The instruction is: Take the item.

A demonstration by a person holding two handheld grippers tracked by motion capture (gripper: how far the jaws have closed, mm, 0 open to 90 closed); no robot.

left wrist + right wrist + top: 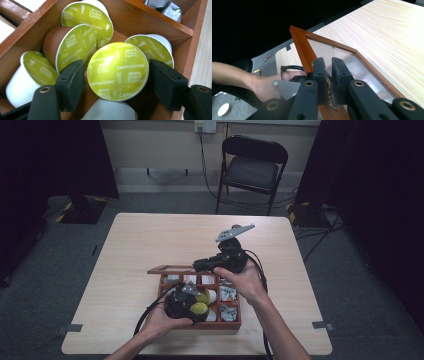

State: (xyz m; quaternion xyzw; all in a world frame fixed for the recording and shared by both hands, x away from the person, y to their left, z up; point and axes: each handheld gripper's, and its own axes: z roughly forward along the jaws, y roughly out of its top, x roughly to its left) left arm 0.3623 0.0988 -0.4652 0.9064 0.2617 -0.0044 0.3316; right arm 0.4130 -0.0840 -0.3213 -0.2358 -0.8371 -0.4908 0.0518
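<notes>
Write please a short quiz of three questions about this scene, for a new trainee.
1. True or false: the right gripper is shut on the box lid.
2. Which word is printed across the green capsule between the left gripper jaws? A) Espresso B) Cappuccino C) Lungo
3. On what does the wooden box stand?

Key: 1 true. 2 B. 3 the light wooden table.
</notes>
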